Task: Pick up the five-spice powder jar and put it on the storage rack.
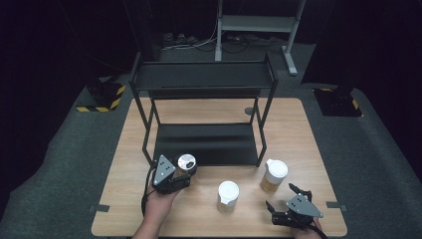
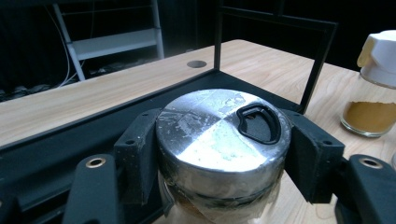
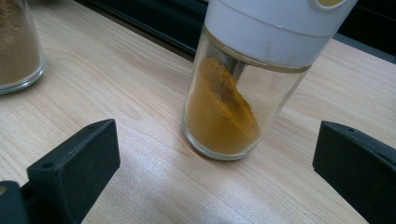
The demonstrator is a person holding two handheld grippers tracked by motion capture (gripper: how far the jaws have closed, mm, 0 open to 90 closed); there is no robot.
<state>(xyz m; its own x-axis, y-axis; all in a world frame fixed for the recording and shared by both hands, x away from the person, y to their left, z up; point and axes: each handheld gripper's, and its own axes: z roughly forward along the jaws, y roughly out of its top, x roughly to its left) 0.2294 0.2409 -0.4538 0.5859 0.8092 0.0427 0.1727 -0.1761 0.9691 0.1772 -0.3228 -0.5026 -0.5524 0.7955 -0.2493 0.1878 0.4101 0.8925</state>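
Note:
A glass jar with a round silver lid (image 2: 222, 140) sits between the black jaws of my left gripper (image 2: 219, 161), which is shut on it just below the lid. From above, this jar (image 1: 186, 163) is at the front left corner of the black two-tier rack (image 1: 204, 79). My right gripper (image 1: 282, 198) is open near the table's front right edge. In its own view a white-capped glass jar of orange-yellow powder (image 3: 233, 112) stands on the table just ahead of the open right gripper (image 3: 215, 163), apart from both pads.
A second white-capped jar (image 1: 228, 196) stands at the front middle of the wooden table (image 1: 124, 164), with the orange-powder jar (image 1: 273, 175) to its right. The rack's lower shelf (image 1: 209, 144) lies open behind them. A round cable hole (image 1: 249, 110) is near the back.

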